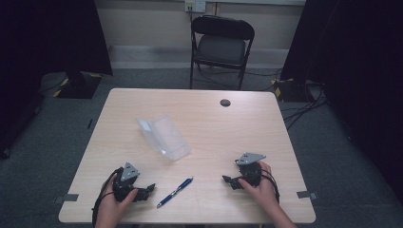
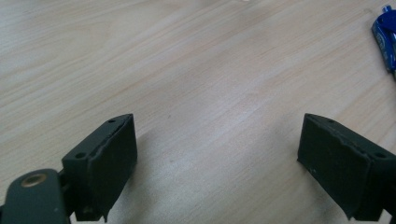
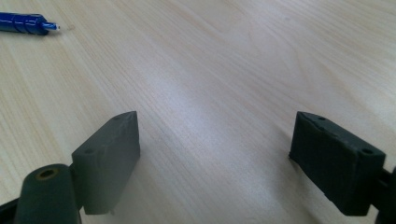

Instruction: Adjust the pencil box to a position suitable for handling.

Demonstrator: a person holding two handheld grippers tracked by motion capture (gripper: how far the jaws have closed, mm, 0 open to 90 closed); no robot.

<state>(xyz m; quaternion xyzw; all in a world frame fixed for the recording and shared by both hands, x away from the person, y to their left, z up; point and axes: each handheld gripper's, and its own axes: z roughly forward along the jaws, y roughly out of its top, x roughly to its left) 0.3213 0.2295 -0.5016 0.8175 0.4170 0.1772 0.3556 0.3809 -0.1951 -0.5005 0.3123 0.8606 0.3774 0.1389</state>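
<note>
A blue pen point(image 1: 175, 191) lies slanted on the light wooden table point(image 1: 209, 118) near the front edge, between my two hands. A clear plastic case point(image 1: 164, 137) rests behind it, left of the middle. My left gripper point(image 1: 150, 188) sits low on the table just left of the pen and is open, with bare wood between its jaws point(image 2: 217, 154); the pen's blue end point(image 2: 385, 37) shows at the far right of its view. My right gripper point(image 1: 226, 180) rests right of the pen, open over bare wood point(image 3: 215, 149), with the pen's tip point(image 3: 28, 23) at top left.
A small dark round cap point(image 1: 225, 102) is set in the table near its far edge. A black folding chair point(image 1: 221, 45) stands behind the table. Cables and yellow-black tape lie on the grey floor at the right point(image 1: 297, 92).
</note>
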